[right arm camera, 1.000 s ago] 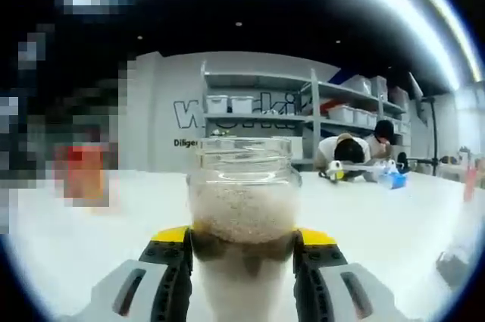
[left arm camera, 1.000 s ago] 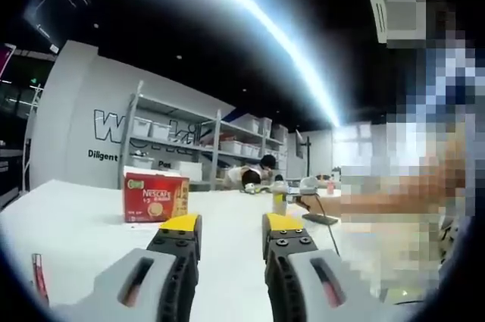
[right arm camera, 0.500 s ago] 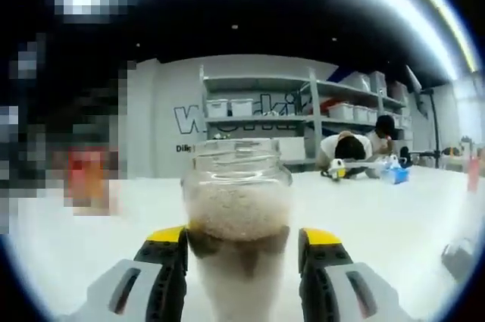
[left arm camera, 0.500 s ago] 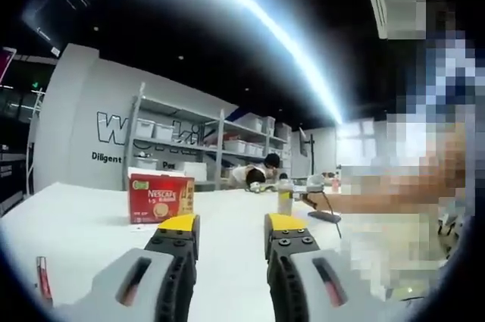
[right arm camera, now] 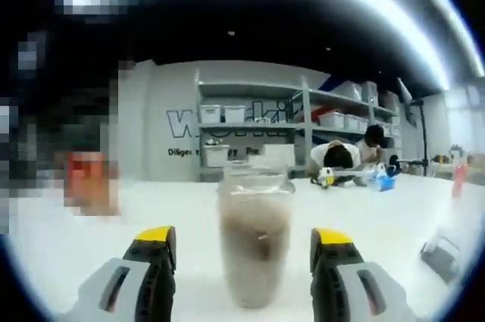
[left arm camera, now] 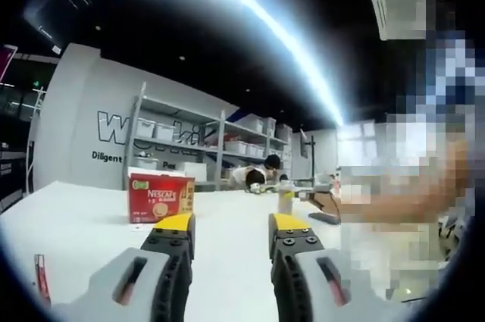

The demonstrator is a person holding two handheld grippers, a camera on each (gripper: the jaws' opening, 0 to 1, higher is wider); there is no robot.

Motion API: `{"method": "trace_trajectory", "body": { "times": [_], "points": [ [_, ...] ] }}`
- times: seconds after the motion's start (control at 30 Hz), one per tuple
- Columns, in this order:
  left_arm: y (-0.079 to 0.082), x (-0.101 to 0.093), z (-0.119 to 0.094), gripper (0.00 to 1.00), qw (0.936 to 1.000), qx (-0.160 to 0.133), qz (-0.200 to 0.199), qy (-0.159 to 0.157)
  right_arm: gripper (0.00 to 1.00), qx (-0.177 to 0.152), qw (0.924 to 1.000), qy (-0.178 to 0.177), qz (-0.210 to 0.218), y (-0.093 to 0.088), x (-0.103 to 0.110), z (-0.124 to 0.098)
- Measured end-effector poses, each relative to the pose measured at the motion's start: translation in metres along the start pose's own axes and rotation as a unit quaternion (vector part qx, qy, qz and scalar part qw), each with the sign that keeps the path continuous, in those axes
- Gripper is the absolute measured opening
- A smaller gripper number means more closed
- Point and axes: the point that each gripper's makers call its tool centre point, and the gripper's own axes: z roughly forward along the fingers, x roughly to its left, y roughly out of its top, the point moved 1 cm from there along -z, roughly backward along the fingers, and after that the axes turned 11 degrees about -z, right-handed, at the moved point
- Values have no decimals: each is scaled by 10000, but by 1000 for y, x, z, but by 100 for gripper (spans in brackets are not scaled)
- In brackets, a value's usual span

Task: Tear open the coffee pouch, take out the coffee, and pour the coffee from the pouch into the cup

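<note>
The left gripper (left arm camera: 227, 235) is held low and level over the white tabletop (left arm camera: 83, 212), its two yellow-tipped fingers (left arm camera: 176, 223) spread apart with nothing between them. The right gripper (right arm camera: 244, 250) is also level and close to the tabletop, its fingers (right arm camera: 155, 237) released and standing clear of the one glass jar (right arm camera: 255, 242) on either side, with a gap showing at each flank. The jar stands upright on the tabletop between those fingers, holding a pale brown, milky coffee fill.

In the left gripper view one red coffee box (left arm camera: 158, 198) sits well out on the tabletop toward the far side, a thin red sachet (left arm camera: 39, 280) lies near the tabletop's near left edge, and one small bottle (left arm camera: 285, 197) stands farther off to the right. A shelf rack (right arm camera: 250, 121) with white bins lines the back wall, and two people (right arm camera: 341, 157) are bent over at the far edge of the tabletop.

A second ago the right fingers were pressed against the jar's sides; half a second ago they had begun to part, and now they are wide and drawn back, the jar looking smaller and farther off. The left fingers have widened only slightly.
</note>
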Motion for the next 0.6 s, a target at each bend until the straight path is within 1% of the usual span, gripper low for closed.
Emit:
{"method": "trace_trajectory", "body": {
  "times": [0.1,0.17,0.2,0.3,0.33,0.37,0.4,0.47,0.5,0.53,0.6],
  "points": [
    [0,2,-3,52,9999,36,81,88,73,-116,9999,-10,68,9,13,-19],
    [0,4,-6,55,9998,59,92,136,73,-179,9998,-15,67,14,25,-37],
    [1,4,-8,56,9998,79,64,141,73,-198,9998,-24,18,16,31,-46],
    [3,1,-14,56,9999,24,80,107,72,-380,9993,6,51,24,49,-73],
    [3,0,-15,57,9999,13,87,93,71,-518,9986,53,130,29,60,-85],
    [3,0,-16,58,9999,-2,101,104,71,-617,9975,155,297,33,70,-93],
    [4,1,-18,58,9998,-26,114,131,71,-628,9973,188,340,34,79,-102],
    [3,2,-22,59,9998,-39,125,150,71,-778,9959,335,316,40,103,-118],
    [3,3,-24,59,9998,-50,129,163,71,-799,9954,378,364,41,111,-124],
    [1,4,-26,59,9997,-56,124,185,70,-888,9943,434,399,44,122,-132],
    [-2,6,-31,59,9997,-41,88,227,69,-977,9936,477,300,48,142,-146]
  ]
}}
